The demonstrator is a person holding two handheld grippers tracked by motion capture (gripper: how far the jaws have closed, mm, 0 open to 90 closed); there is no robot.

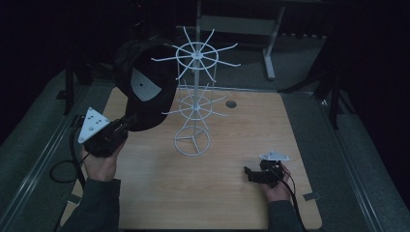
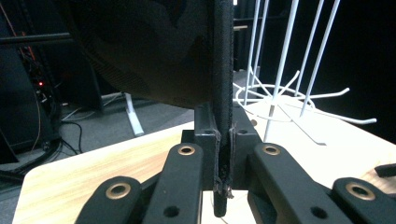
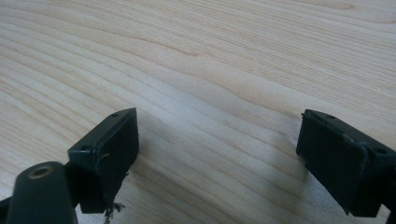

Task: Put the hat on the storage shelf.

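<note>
In the high view, the person's two forearms come in from the bottom edge, at about 7 and 5 o'clock of the wooden counter point(image 1: 159, 193). The right hand-held gripper point(image 1: 249, 173) rests low on the counter at about 4 o'clock. Its jaws point to the left. In the right gripper view the right hand-held gripper point(image 3: 217, 154) has its two black jaws wide apart, and there is only bare wood grain between them.

The left hand-held gripper point(image 1: 126, 122) is at about 9 o'clock of the counter, raised above it, with its grey three-cornered plate on top. Its jaws are pressed together on the brim of a black cap point(image 1: 145, 84). In the left gripper view the left hand-held gripper point(image 2: 223, 140) holds the brim edge-on, as a thin dark vertical strip between the jaws, and the crown of the black cap point(image 2: 149, 51) rises above them.

The cap hangs in the air up and to the left of the white wire display rack point(image 1: 194, 104), just beside the upper ring of prongs. I cannot tell if it touches a prong. The rack stands upright near the middle of the counter, with a round base and two tiers of spokes.

Farther back, at about 12 o'clock, a small round hole point(image 1: 230, 103) sits in the counter. Behind it a grey metal frame point(image 1: 268, 43) stands on the floor.
</note>
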